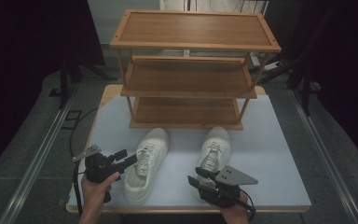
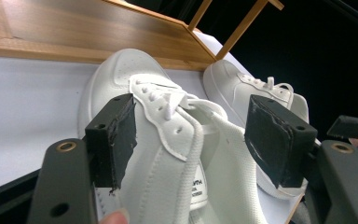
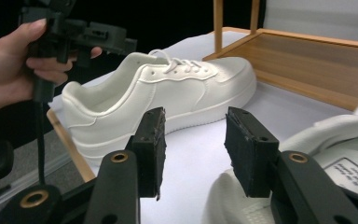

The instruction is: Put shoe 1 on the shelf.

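Two white sneakers, left sneaker (image 1: 146, 163) and right sneaker (image 1: 213, 156), near the desk's (image 1: 270, 154) front edge before a wooden rack (image 1: 191, 65). Left gripper (image 2: 191, 135) straddles the left sneaker's collar, jaws apart; right gripper (image 3: 193, 149) likewise apart, empty.

Near the middle of the high view, a white-topped table (image 1: 270, 154) with a pale wooden edge. At its far side, upper centre of the frame, a three-tier wooden shelf rack (image 1: 193, 65), all tiers bare. In front of it, lower centre, two white lace-up sneakers side by side, toes toward the rack: left sneaker (image 1: 147, 163), right sneaker (image 1: 214, 151). Around the table, grey floor (image 1: 23, 154) with metal rails running along both sides; dark curtains (image 1: 23, 42) beyond.
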